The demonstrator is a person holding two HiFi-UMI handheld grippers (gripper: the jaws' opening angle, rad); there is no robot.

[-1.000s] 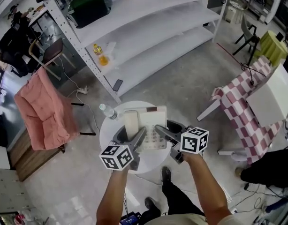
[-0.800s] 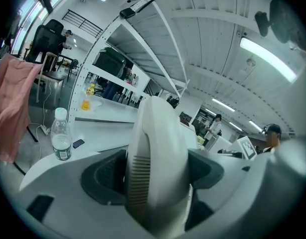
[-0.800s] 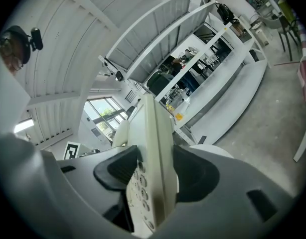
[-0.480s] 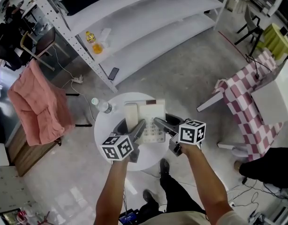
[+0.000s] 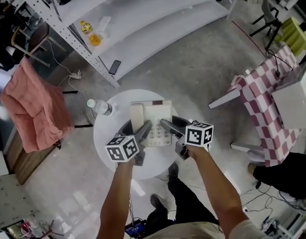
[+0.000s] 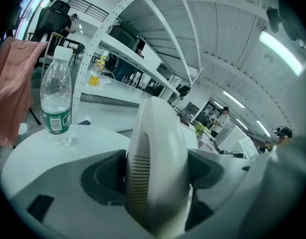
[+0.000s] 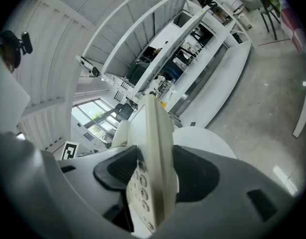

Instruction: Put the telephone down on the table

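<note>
A cream plastic desk telephone (image 5: 152, 122) is held over the middle of a round white table (image 5: 109, 136), gripped from the near side by both tools. The left gripper (image 5: 135, 129) is closed on the telephone's left part. In the left gripper view its grey jaws are seen pressed against both sides of the rounded cream handset (image 6: 155, 173), whose slotted end faces the camera. The right gripper (image 5: 176, 125) is closed on the telephone's right edge. In the right gripper view the thin edge of the base is clamped between the two jaws, with a column of round keys (image 7: 138, 188) showing on its left face. Whether the underside of the telephone touches the tabletop cannot be made out.

A clear plastic water bottle with a green label and white cap (image 6: 57, 103) is stood upright on the far left part of the table, apart from the telephone. To the left of the table a pink cloth (image 5: 32, 106) is draped over a chair. On the far side, long white metal shelves (image 5: 158, 14) are seen, with a bottle of yellow liquid (image 5: 87, 33) on one of them. To the right, a pink-and-white checked cloth (image 5: 260, 116) is hung over a piece of furniture.
</note>
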